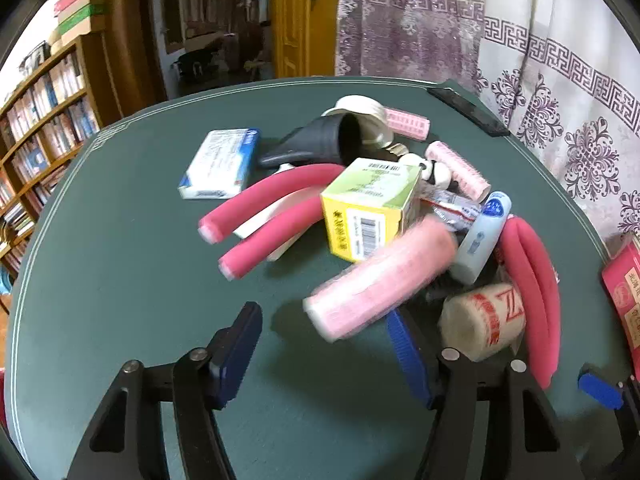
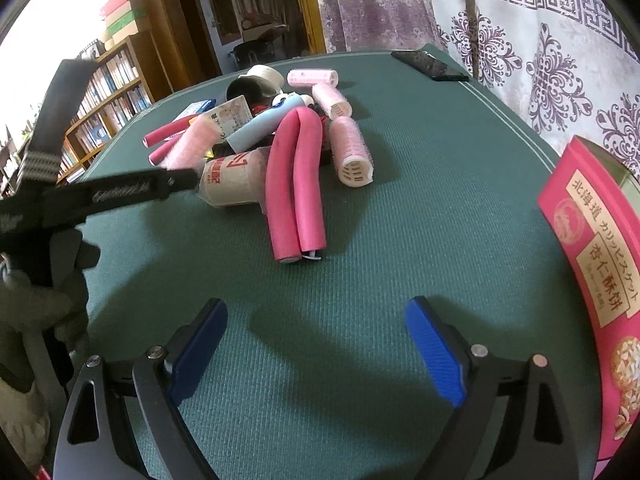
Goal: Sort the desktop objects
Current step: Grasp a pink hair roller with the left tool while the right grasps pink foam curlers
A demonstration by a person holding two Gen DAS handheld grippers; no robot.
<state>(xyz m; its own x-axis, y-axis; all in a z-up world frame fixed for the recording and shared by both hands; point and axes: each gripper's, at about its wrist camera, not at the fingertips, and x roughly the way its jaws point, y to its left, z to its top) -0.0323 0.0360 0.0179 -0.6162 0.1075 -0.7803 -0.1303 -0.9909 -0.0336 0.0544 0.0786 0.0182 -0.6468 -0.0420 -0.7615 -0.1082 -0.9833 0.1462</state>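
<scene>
Roller [image 1: 380, 276]: lay blurred on the near side of the heap [image 1: 400, 184], right of the middle of the surface [image 1: 120, 280], slanting up toward a yellow box [image 1: 368, 220], with a printed cup [image 1: 484, 320] just beside it. Looked, as a judgement, like the next piece to be lifted out for sorting.

Would have done best to bring both pads square across the roller's width near its middle, not at the loose near end, and to close gently, since the soft roll could squash or squirt out. Would have needed a straight lift as well, so as not to drag the box or cup along.

Left hand-held gripper [image 1: 320, 320]: stood about half apart, angled down at the surface, clamped on nothing. Had the roller's near end right at its mouth, close against the right pad and well clear of the left; could not tell whether it touched.

Right hand-held gripper [image 2: 316, 308]: gaped wide and empty over bare surface, well short of the heap.
</scene>
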